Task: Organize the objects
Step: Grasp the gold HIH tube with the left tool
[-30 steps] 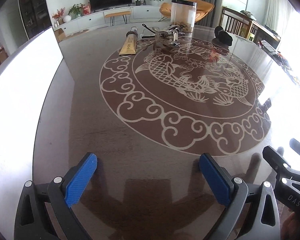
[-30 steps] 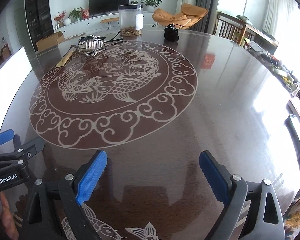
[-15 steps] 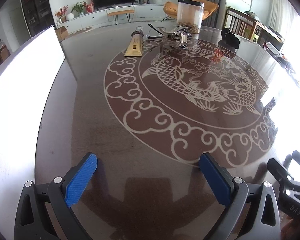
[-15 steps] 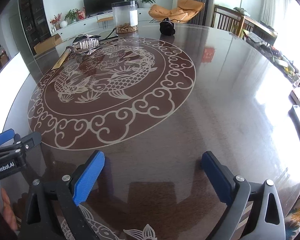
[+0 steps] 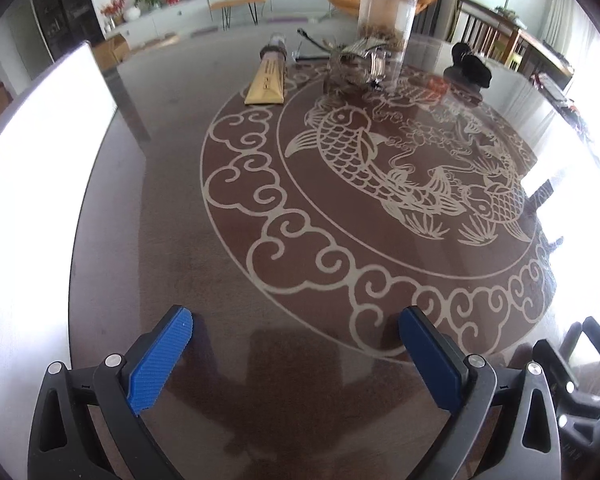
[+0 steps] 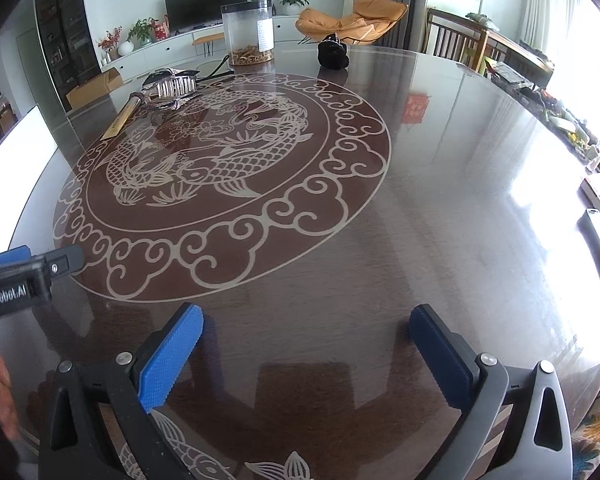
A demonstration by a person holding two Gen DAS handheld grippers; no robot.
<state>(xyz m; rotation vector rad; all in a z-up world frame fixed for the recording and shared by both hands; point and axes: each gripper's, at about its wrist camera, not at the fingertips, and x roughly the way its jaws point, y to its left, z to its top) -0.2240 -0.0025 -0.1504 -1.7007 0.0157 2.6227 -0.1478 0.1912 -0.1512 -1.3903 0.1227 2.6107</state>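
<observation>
You stand at a large round table (image 6: 440, 208) in a living room. The clear jar (image 6: 249, 32), the yellow tube (image 5: 267, 80) and a black object (image 6: 333, 53) lie at its far edge, well ahead of both grippers. The tube's long axis points away from you. Your left gripper (image 5: 296, 344) is nearer; its jaws are spread and empty. The right gripper (image 6: 306, 340) has just been opening; nothing is between its jaws.

The left gripper (image 5: 296, 354) slides forward over the table (image 5: 180, 240), so the far tube (image 5: 269, 80) and jar (image 5: 386, 12) loom nearer. The right gripper (image 6: 306, 354) has just been opening wider, nothing between its jaws.
</observation>
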